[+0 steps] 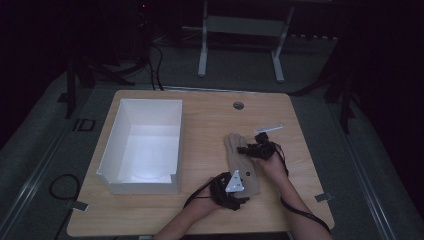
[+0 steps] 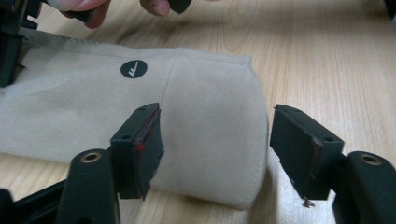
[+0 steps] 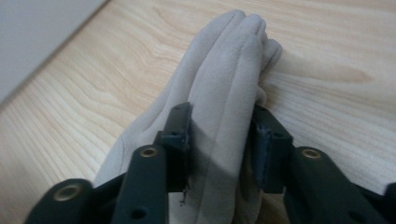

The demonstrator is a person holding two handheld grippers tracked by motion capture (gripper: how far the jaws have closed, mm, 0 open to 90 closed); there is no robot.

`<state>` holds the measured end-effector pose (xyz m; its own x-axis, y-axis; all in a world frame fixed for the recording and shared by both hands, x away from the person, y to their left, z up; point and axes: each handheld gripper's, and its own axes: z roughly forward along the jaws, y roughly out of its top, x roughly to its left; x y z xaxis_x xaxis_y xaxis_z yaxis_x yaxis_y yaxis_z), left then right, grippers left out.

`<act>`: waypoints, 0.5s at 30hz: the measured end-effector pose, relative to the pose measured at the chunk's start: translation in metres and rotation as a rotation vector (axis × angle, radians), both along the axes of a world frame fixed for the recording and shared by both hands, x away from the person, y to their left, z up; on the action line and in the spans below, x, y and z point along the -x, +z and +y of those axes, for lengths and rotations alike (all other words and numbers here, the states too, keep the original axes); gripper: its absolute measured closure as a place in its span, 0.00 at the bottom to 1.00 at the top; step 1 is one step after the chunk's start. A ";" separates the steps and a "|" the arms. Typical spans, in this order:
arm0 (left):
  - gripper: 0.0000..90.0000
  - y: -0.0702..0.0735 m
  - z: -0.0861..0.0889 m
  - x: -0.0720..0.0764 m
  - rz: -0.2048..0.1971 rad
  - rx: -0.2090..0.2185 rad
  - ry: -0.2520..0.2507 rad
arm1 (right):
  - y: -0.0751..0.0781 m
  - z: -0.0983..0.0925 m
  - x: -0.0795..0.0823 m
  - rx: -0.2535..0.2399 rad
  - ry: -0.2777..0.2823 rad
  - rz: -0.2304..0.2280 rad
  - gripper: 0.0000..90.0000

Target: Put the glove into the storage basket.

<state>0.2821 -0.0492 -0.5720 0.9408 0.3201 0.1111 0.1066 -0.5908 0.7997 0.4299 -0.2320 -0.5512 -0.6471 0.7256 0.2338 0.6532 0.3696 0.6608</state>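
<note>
While the beige glove (image 1: 242, 164) lies flat on the wooden surface (image 1: 205, 125), the right gripper (image 3: 223, 144) has its jaws pinched on the finger end, and the left gripper (image 2: 215, 140) straddles the cuff, jaws apart. Beside them stand a white box (image 1: 145, 147) and a small white strip (image 1: 268, 129).

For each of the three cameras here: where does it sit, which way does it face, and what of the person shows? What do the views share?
High view: fixed above the person's side, facing forward and down on the table; both forearms enter from the bottom, with the left tongs and right tongs.
Left gripper view: rides the left tongs, facing the glove cuff; fingers of the other hand at top.
Right gripper view: rides the right tongs, looking along the glove's fingers.
Shared: the glove and table.
</note>
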 end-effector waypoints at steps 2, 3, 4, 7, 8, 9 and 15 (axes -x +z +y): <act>0.40 0.001 -0.001 0.004 -0.032 -0.020 -0.006 | 0.003 0.004 0.002 0.038 -0.003 -0.022 0.73; 0.41 0.001 -0.001 0.006 -0.042 -0.033 -0.011 | 0.003 0.005 0.003 0.048 -0.005 -0.027 0.74; 0.42 0.000 -0.001 0.006 -0.045 -0.038 -0.019 | 0.003 0.006 0.004 0.049 -0.009 -0.030 0.74; 0.45 -0.002 -0.001 0.006 -0.037 -0.050 -0.033 | 0.002 0.004 0.004 0.036 -0.014 -0.034 0.74; 0.45 -0.003 0.000 0.005 -0.031 -0.049 -0.034 | 0.002 0.004 0.004 0.034 -0.015 -0.036 0.74; 0.46 -0.004 0.000 0.004 -0.026 -0.055 -0.034 | 0.002 0.004 0.004 0.032 -0.017 -0.034 0.73; 0.57 -0.004 -0.001 -0.001 -0.006 -0.058 -0.011 | 0.003 0.005 0.004 0.043 -0.017 -0.031 0.73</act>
